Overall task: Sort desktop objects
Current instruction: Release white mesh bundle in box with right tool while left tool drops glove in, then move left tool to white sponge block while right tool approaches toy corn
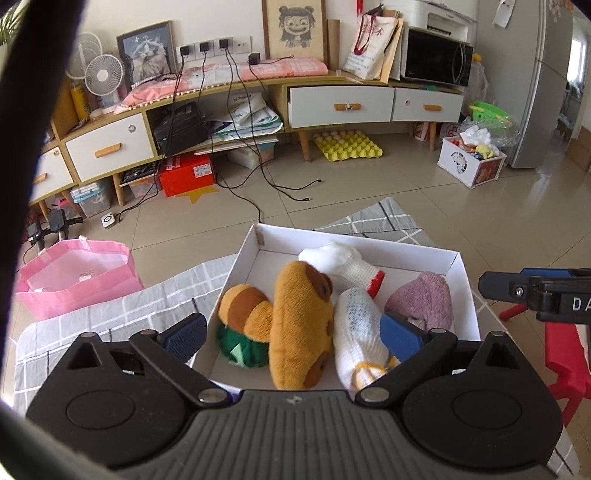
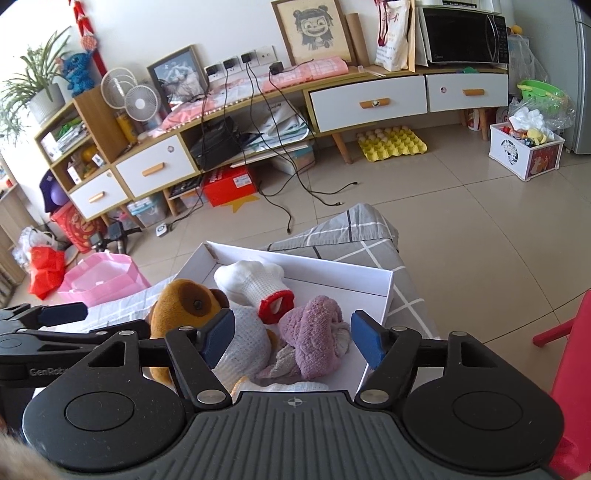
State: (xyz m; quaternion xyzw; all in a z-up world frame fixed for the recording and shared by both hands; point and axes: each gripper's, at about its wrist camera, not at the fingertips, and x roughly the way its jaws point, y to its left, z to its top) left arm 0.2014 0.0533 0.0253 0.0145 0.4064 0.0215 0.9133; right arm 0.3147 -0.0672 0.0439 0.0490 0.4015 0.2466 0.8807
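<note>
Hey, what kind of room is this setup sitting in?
Most likely a lived-in home living room: a low TV-style cabinet with drawers along the wall, a microwave on top, a small desk fan, and framed pictures leaning against the wall.

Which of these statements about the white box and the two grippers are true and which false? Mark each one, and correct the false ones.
1. The brown plush toy lies inside the white box. True.
2. The left gripper is clamped on the brown plush toy. False: its jaws stand wide open and grip nothing.
3. The purple fuzzy cloth lies in the box's right part, near its side wall. True.
4. The white box stands on the bare floor tiles. False: it rests on a grey checked cloth.
5. The right gripper holds the white glove with the red cuff. False: its jaws are open around the purple cloth, and the glove lies beyond them.
</note>
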